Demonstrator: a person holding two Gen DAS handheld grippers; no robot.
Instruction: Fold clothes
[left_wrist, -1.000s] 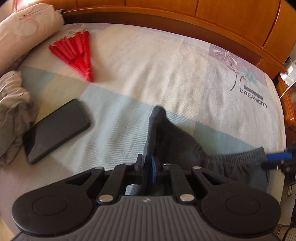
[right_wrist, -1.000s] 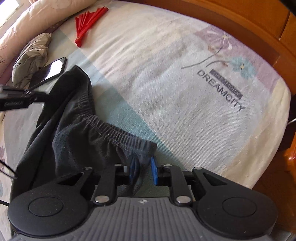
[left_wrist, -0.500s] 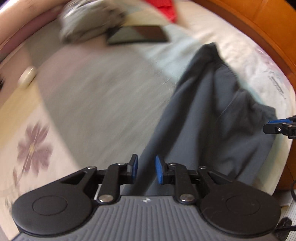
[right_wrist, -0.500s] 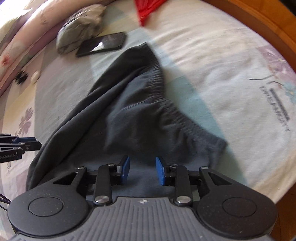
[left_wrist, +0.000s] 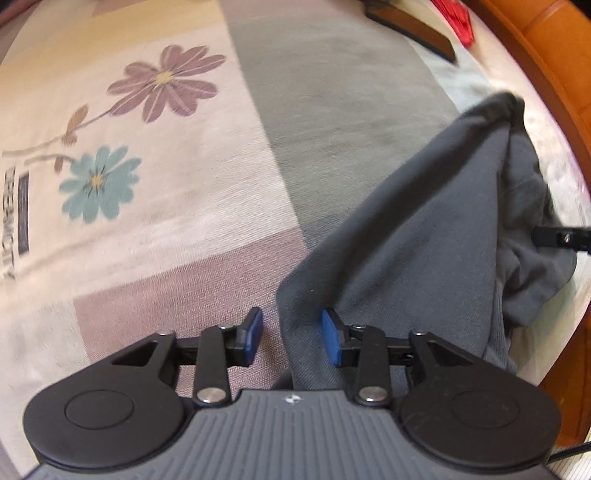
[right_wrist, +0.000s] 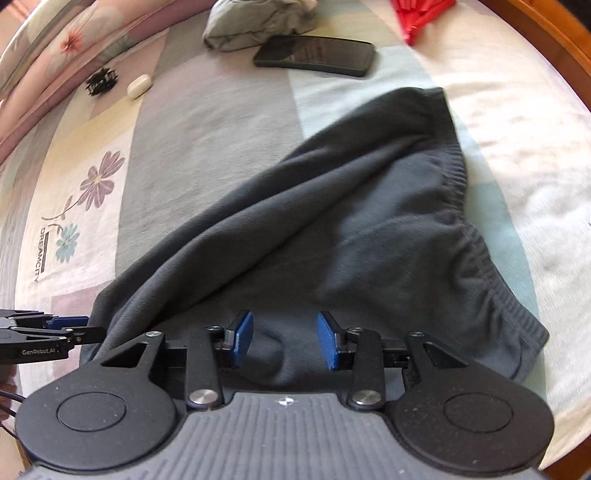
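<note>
Both grippers stand released. My left gripper (left_wrist: 291, 341) has just been opening; the garment's near edge lies between its blue pads (left_wrist: 253, 334), neither pad pressing on it. My right gripper (right_wrist: 282, 341) has likewise just been opening over slack cloth, nothing pinched.

Dark grey shorts (right_wrist: 332, 229) lie spread on the bedsheet (right_wrist: 207, 122), elastic waistband (right_wrist: 476, 236) running from 1 o'clock down to 4 o'clock in the right view, hem end toward 8 o'clock beside the left gripper's tips.

Handling judgement: soft, light knit, limp, no stiffness (it will sag and bunch if lifted at one point). Not fragile, not slippery against rubber pads. I would pinch at the waistband's corner and the opposite hem corner, where doubled cloth gives bite.

Phone (right_wrist: 316, 55) and red fan (right_wrist: 421, 16) lie at 12 o'clock, well apart from the work.
</note>
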